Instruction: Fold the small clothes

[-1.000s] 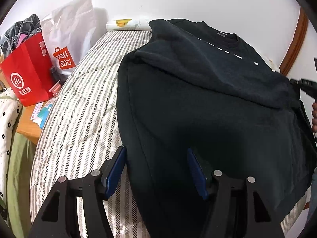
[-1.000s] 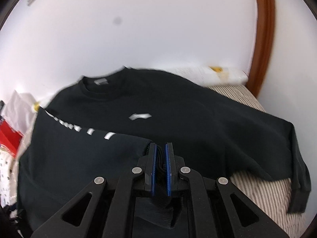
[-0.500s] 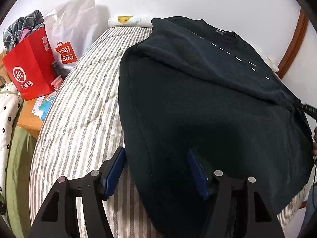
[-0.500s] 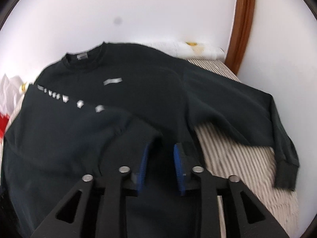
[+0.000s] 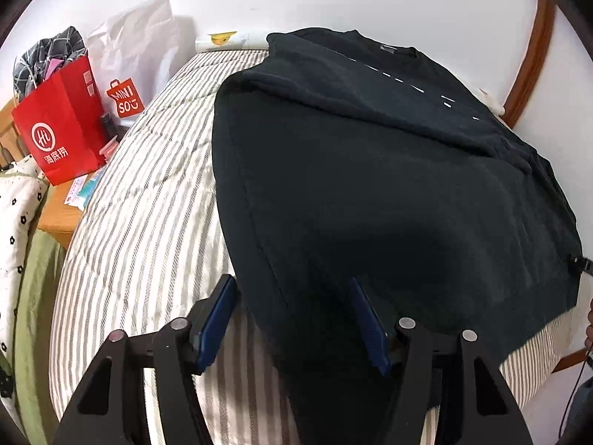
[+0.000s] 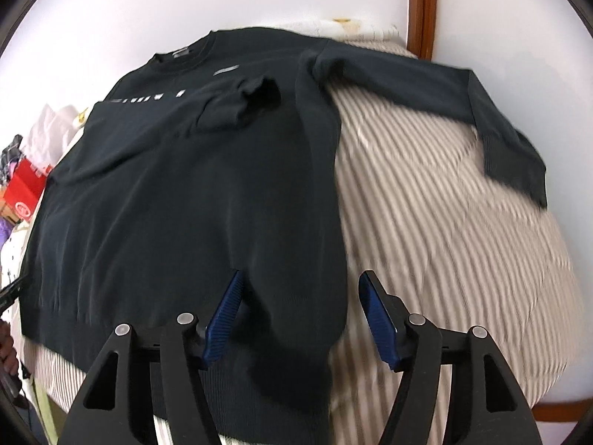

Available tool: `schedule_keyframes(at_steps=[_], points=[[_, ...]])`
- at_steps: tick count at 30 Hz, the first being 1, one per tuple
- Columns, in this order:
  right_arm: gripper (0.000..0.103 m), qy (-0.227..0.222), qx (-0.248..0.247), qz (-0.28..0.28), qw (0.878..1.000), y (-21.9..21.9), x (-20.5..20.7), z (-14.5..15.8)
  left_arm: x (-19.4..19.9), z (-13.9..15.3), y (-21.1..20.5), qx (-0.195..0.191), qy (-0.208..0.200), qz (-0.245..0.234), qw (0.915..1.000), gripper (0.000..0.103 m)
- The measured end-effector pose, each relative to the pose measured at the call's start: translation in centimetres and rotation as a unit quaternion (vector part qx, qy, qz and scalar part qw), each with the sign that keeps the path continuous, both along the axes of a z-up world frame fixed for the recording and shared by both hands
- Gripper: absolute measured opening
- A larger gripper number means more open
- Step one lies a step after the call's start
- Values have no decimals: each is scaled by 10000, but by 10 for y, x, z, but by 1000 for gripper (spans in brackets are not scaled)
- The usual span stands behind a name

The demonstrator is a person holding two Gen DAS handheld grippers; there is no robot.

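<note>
Black and spread flat, the sweatshirt lay on the striped bed, filling the middle and right of the left wrist view. Its near left edge ran down between the fingers of the left gripper at the bottom of the frame. Those jaws stood apart and were closing slightly, the pads not pressing the cloth. One sleeve was folded across the chest in the upper part of that view, with white marks along it.

In the right wrist view the sweatshirt's lower right corner lay between the fingers of the right gripper, whose jaws were opening, clear of the fabric. The other sleeve stretched unfolded toward the upper right of the frame, its cuff near the bed's edge. Bare striped bedding lay open to the right of the body.

At the upper left of the left wrist view stood a red bag and a white bag beside the bed, well apart from the sweatshirt. A brown wooden frame rose against the white wall behind the bed.
</note>
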State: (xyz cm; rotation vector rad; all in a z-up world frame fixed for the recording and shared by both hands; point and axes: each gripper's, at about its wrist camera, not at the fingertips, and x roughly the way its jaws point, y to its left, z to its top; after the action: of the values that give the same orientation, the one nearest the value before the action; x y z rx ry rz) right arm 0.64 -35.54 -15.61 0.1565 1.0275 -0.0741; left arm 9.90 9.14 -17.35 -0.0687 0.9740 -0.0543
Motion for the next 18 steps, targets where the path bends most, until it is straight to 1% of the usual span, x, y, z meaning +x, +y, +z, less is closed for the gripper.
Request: schedule_keyframes(at_steps=[2,3,4,5,6,7,8,9,11,13,18], points=[[64,6,25,20,10000,4,-10,-5,-6,0,-1,-67,-29,0,10000,50],[63,-99,-29,6,9999,7,-17,-5,-8,0,-2,-69,-40,-9,10000,48],[62,-133,-48,-1,9999,10,-18,-5,-9,0,-3,23,-56,9,10000,41],[49,-185,-86,10,9998,13,-19,-6,-9,0,-4,103,-83,34,9999,28],[35,-247,-81,63,9996,16,-20,-6,-10,0,-3,88,-106,50,9999,22],[30,-296,-105,61,9995,19,-20,-6,-9,0,-1,-30,-87,69,9999,12],[18,-337,-176,6,9993,21,-20,-5,-8,1,2,-116,-41,123,9998,10],[13,-402,-188,-5,9990,23,-22,-2,-9,2,5,-177,-18,157,9997,9],[12,-494,-22,-30,9988,21,-26,5,-12,6,10,-287,-17,163,9995,8],[11,-558,124,-90,9983,18,-33,12,-18,10,12,-290,-53,125,9995,7],[11,-525,298,-90,9981,15,-53,20,-38,18,20,-348,-57,71,9994,7]])
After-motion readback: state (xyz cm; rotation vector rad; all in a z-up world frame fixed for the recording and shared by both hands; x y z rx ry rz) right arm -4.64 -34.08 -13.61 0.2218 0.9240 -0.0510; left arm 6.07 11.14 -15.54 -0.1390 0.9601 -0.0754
